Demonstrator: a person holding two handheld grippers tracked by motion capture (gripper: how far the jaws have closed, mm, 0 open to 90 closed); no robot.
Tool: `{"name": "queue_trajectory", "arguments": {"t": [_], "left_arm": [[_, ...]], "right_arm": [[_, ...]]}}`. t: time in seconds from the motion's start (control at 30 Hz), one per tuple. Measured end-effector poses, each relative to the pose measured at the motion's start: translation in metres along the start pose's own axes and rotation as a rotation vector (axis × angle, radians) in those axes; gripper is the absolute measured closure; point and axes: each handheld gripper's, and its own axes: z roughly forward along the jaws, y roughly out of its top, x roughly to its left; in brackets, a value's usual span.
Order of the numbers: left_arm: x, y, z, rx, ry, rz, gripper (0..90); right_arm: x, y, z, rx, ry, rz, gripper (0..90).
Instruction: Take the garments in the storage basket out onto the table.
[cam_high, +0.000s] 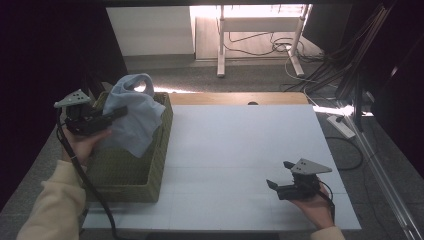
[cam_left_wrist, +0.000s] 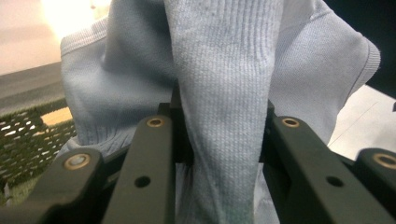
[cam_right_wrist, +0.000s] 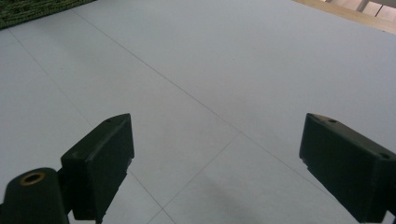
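A light blue knitted garment (cam_high: 135, 112) hangs over the green woven basket (cam_high: 155, 172) at the table's left side. My left gripper (cam_high: 119, 113) is shut on a fold of it and holds it up above the basket's opening. In the left gripper view the blue garment (cam_left_wrist: 224, 107) runs down between the two black jaws, which pinch it from both sides. My right gripper (cam_high: 280, 175) rests low over the white table near the front right, open, with nothing between its jaws. The right gripper (cam_right_wrist: 215, 154) looks across bare white tabletop.
The white tabletop (cam_high: 240, 150) stretches from the basket to the right edge. A wooden strip (cam_high: 235, 98) borders the far side. Beyond it stand a white table frame (cam_high: 260, 35) and cables on the floor. A basket corner (cam_right_wrist: 28, 9) lies at the upper left of the right gripper view.
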Motion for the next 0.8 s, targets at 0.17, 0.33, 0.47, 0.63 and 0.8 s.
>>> {"name": "queue_trajectory", "arguments": {"t": [0.17,0.33,0.47,0.63,0.8], "left_arm": [[-0.007,0.004,-0.001,-0.003,0.000,0.013,70.9],[-0.012,0.006,0.000,-0.007,-0.008,0.020,70.9],[-0.014,0.008,-0.001,-0.019,-0.015,0.020,70.9],[-0.018,0.010,0.000,-0.030,-0.016,0.012,70.9],[-0.022,0.012,0.001,-0.041,-0.030,0.013,70.9]], "right_arm": [[0.000,0.000,0.000,-0.001,-0.002,-0.001,10.6],[-0.001,-0.001,-0.001,-0.001,-0.003,0.004,10.6],[-0.001,0.000,-0.001,0.003,-0.002,0.002,10.5],[-0.001,-0.001,-0.001,-0.002,-0.004,0.004,10.6],[-0.001,-0.001,-0.001,0.002,-0.002,0.003,10.5]]}}
